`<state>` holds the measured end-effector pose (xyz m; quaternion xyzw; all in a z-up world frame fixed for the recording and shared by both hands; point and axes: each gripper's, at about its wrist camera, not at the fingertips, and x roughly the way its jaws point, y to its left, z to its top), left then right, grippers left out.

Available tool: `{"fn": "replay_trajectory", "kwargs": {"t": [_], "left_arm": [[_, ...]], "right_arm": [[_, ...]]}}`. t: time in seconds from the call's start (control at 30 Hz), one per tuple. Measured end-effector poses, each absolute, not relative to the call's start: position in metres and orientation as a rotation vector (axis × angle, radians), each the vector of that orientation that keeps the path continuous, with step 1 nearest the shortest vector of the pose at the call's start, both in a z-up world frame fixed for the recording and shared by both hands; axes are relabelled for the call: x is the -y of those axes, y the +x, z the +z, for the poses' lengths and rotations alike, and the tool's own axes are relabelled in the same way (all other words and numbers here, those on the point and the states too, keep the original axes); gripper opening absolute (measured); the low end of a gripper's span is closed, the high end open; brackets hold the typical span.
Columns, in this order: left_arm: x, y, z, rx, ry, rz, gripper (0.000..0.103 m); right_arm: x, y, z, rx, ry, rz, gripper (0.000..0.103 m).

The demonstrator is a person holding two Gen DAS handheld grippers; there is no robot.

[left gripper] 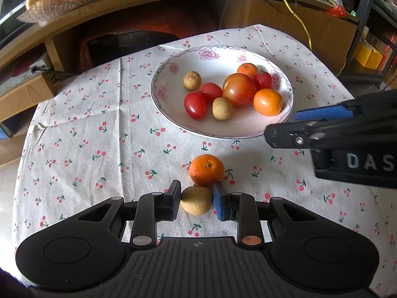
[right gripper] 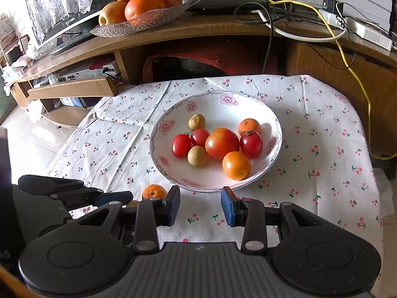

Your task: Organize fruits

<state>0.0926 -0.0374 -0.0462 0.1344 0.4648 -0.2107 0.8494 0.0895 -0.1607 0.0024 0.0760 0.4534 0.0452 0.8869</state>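
Tan longan [left gripper: 196, 203] sits on the cherry-print tablecloth [left gripper: 99, 136] between the left gripper [left gripper: 196, 200] pads, contact uncertain, touching a small orange [left gripper: 206, 170]. Right gripper [right gripper: 200, 204] hangs open, empty, near the floral plate [right gripper: 248, 101] of fruit.

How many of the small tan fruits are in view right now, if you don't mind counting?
3. One sits at the back left of the plate at, one at its front among the tomatoes, and one on the tablecloth between the left gripper's fingers. Others may be hidden.
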Motion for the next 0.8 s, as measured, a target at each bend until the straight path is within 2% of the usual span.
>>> {"fn": "replay_trajectory", "kwargs": {"t": [0.33,0.67,0.73,0.8], "left_arm": [[0.019,0.076,-0.033,-0.984,0.273,-0.468,0.035],[-0.002,0.074,-0.042,-1.016,0.262,-0.457,0.036],[-0.002,0.074,-0.042,-1.012,0.266,-0.461,0.036],[0.000,0.073,-0.042,-1.006,0.277,-0.464,0.036]], "right_arm": [[0.146,0.099,-0.004,-0.984,0.209,0.149,0.037],[0.124,0.120,-0.030,-1.052,0.215,0.154,0.037],[0.121,0.124,-0.034,-1.051,0.220,0.162,0.042],[0.117,0.127,-0.037,-1.048,0.227,0.179,0.043]]}}
